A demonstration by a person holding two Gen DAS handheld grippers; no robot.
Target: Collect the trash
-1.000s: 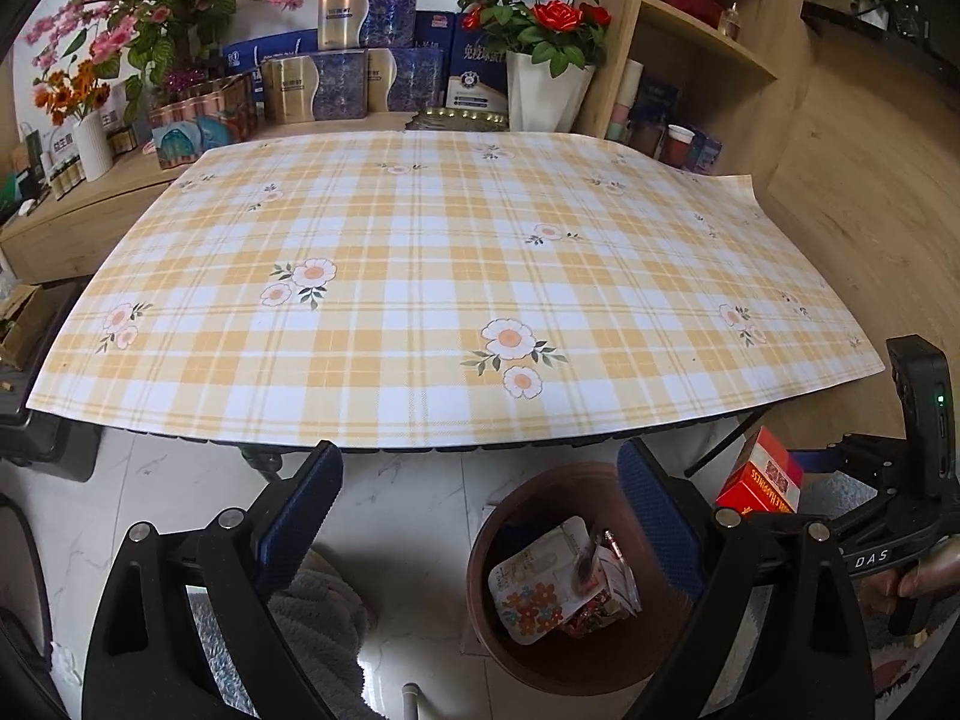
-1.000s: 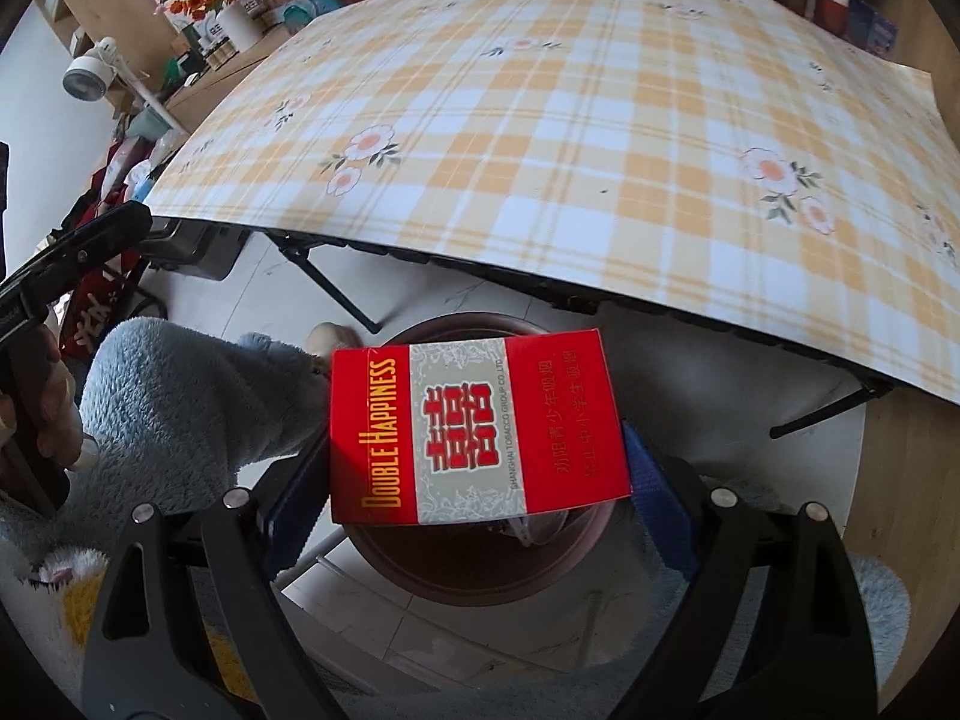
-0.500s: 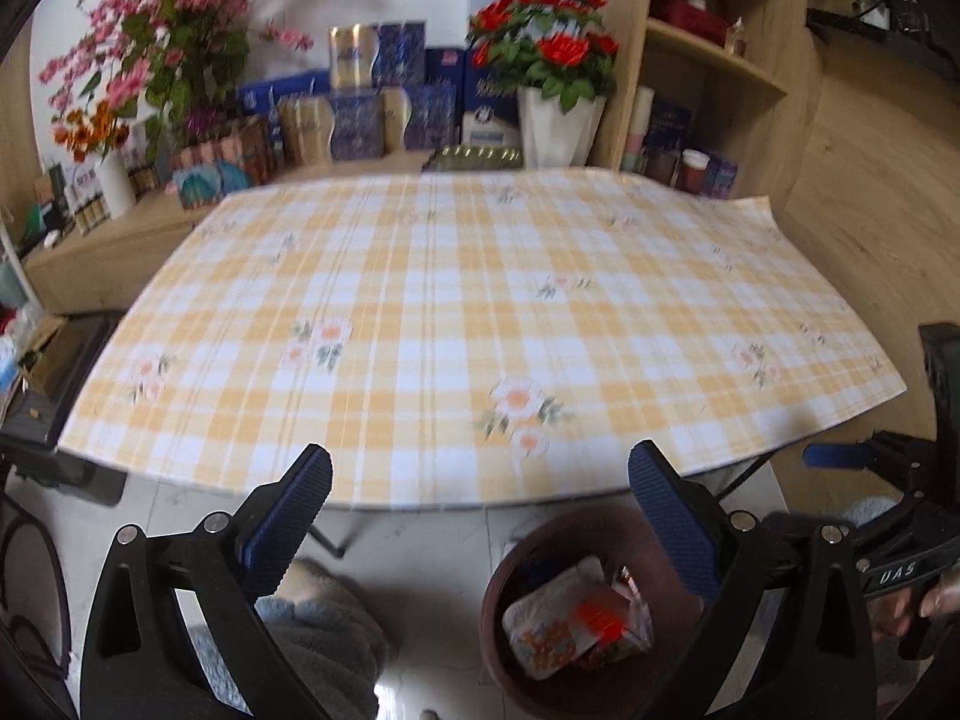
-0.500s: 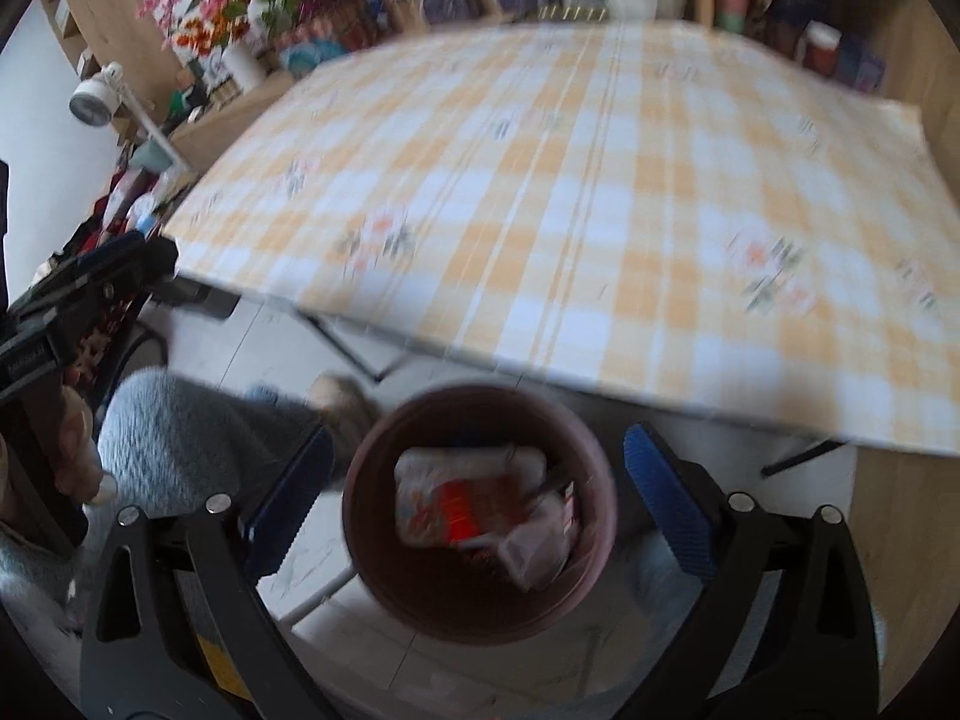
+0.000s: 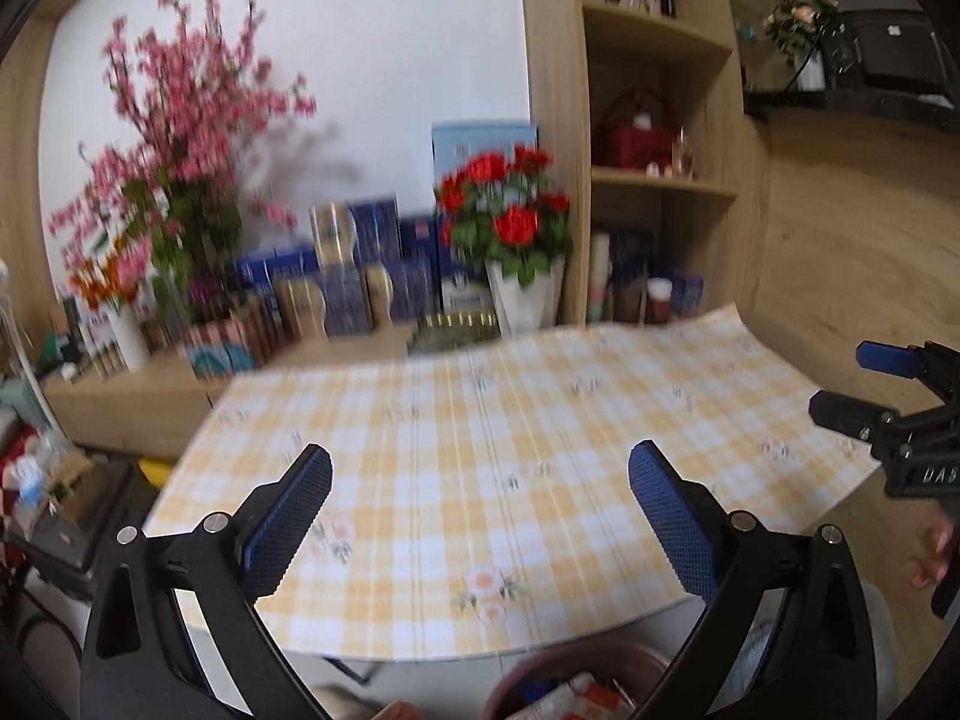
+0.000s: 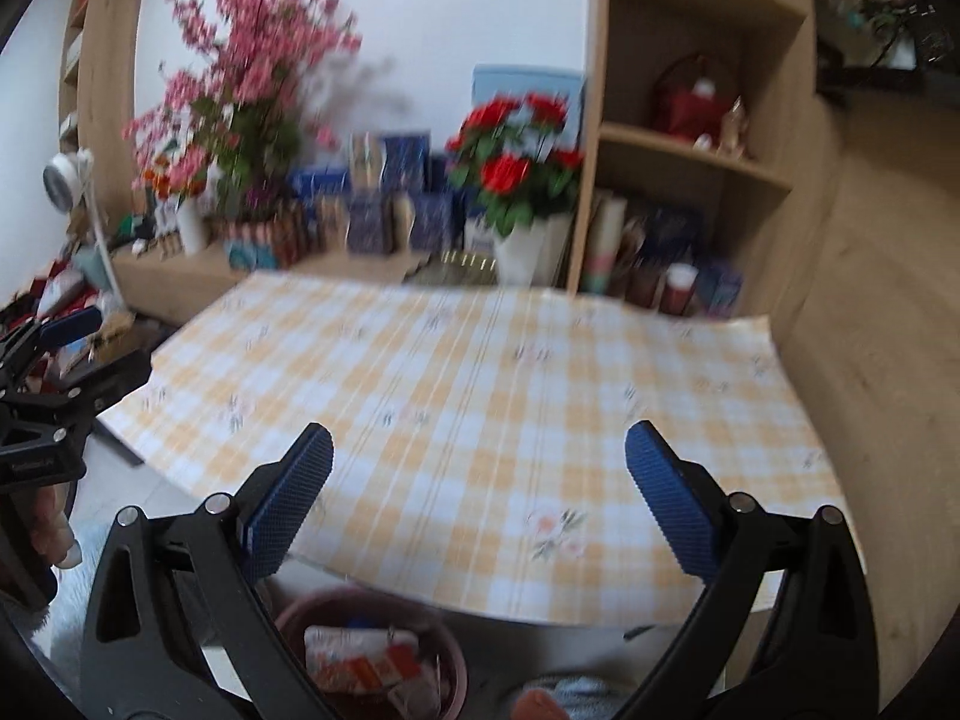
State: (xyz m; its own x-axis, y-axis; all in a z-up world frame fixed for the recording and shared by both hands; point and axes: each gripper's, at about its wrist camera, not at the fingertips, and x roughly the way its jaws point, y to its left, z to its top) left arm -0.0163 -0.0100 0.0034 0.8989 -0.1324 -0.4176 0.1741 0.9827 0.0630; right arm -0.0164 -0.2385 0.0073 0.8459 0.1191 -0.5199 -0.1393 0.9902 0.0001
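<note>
A brown round bin (image 6: 447, 654) stands on the floor under the table's near edge, with crumpled packaging and a red box (image 6: 360, 663) inside. In the left wrist view only the bin's rim (image 5: 576, 657) shows at the bottom. My left gripper (image 5: 480, 468) is open above the near part of the table, nothing between its blue pads. My right gripper (image 6: 478, 450) is open too and empty, raised over the same table. Each gripper shows at the edge of the other's view: the right gripper (image 5: 864, 384), the left gripper (image 6: 60, 354).
The table (image 5: 540, 420) has a yellow plaid cloth with flowers and nothing on it. Behind it a low shelf holds a pink blossom arrangement (image 5: 180, 180), blue boxes (image 5: 372, 252) and a red rose vase (image 5: 516, 240). A wooden shelf unit (image 6: 690, 150) stands at right.
The red box left my right gripper and dropped into the bin. Both grippers have risen and tilted up, so the table and back shelf fill the views and the bin has slid to the bottom.
</note>
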